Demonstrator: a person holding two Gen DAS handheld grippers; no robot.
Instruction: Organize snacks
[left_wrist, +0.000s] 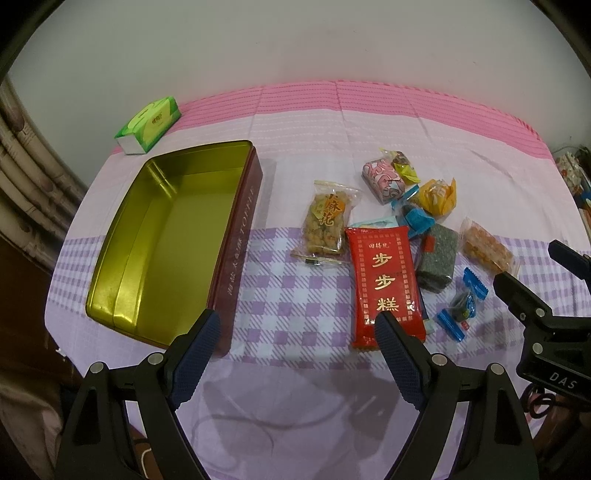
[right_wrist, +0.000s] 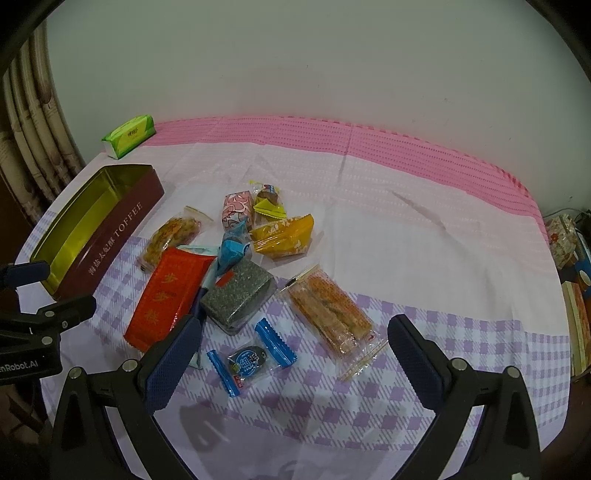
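Right now both hand-held grippers, left (left_wrist: 297, 323) and right (right_wrist: 293, 330), hover spread wide, holding nothing, over snack packets (right_wrist: 236, 273) heaped on the checked counter (right_wrist: 424, 258) beside the open toffee tin (left_wrist: 236, 236).

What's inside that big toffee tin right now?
Nothing shows inside the toffee tin: only its bare gold floor and walls. All the snacks, like the red packet, lie outside on the tablecloth. In the right wrist view, the near wall hides part of the floor.
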